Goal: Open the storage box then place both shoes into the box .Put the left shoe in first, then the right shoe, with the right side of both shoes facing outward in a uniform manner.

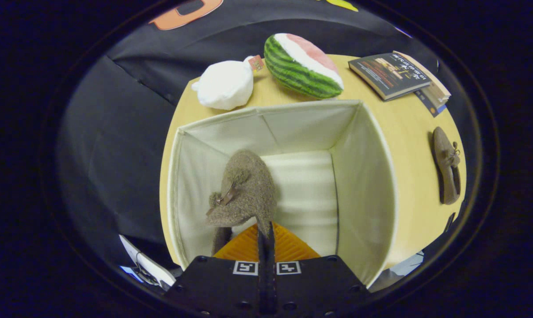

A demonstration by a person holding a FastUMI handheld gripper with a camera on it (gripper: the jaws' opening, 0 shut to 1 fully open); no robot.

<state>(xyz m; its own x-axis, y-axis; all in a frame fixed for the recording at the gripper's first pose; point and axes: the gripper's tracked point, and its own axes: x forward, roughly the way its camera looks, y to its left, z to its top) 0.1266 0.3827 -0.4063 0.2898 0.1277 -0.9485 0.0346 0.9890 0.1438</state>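
- Your gripper [266,229] had its orange fingers pressed together, pinching the heel edge of a shoe [245,187].
- That shoe was fuzzy brown felt with a small bow on top, and hung inside the open box [372,176], toe pointing away from you.
- The box was cream fabric, its lid off.
- The second shoe [446,165] lay on the table [408,123], right of the box.

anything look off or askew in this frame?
Nothing damaged or spilled. The hand-held gripper is shut on the heel edge of one brown shoe, which hangs toe-down inside the open storage box. The second shoe lies on the table beside the box, apart from it.
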